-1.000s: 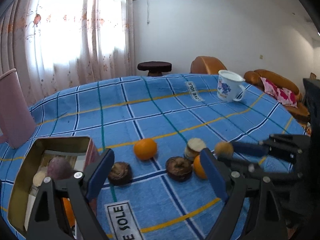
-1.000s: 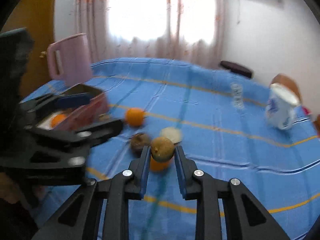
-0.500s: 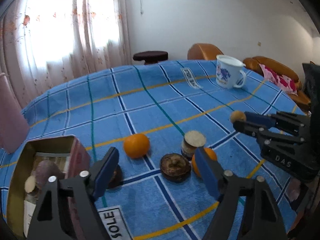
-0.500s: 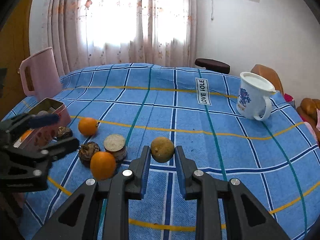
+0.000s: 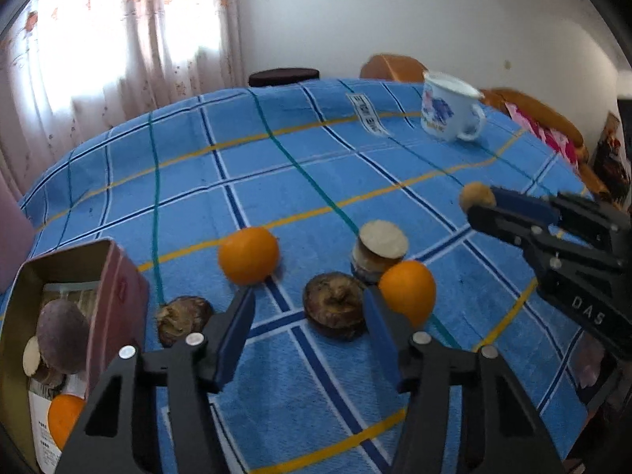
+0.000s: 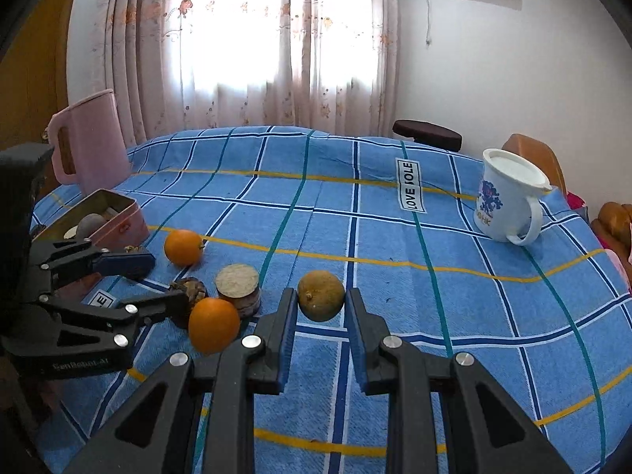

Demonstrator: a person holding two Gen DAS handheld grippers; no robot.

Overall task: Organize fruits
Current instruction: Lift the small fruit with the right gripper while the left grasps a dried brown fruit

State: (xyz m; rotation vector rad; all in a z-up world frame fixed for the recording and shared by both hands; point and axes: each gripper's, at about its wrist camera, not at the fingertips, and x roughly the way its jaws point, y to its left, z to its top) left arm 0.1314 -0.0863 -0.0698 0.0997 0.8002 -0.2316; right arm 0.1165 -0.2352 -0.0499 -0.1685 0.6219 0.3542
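Note:
My right gripper (image 6: pixel 320 305) is shut on a brownish-yellow fruit (image 6: pixel 320 295) and holds it above the blue checked cloth; it also shows in the left wrist view (image 5: pixel 476 196). My left gripper (image 5: pixel 306 318) is open and empty, low over a dark dried fruit (image 5: pixel 335 311). Two oranges (image 5: pixel 249 254) (image 5: pixel 407 290), a cut root slice (image 5: pixel 380 247) and another dark fruit (image 5: pixel 182 318) lie on the cloth. An open pink tin (image 5: pixel 118 296) at the left holds an orange (image 5: pixel 63 418) and a purple root (image 5: pixel 62 335).
A white mug (image 6: pixel 507 201) stands at the right of the table (image 6: pixel 395 237). A pink pitcher (image 6: pixel 89 142) stands at the left behind the tin (image 6: pixel 114 221). A dark stool (image 6: pixel 426 134) and sofa sit beyond the table's far edge.
My right gripper has carried the brownish fruit away from the pile, to the right. My left gripper has dropped closer to the dark fruit, its jaws narrower.

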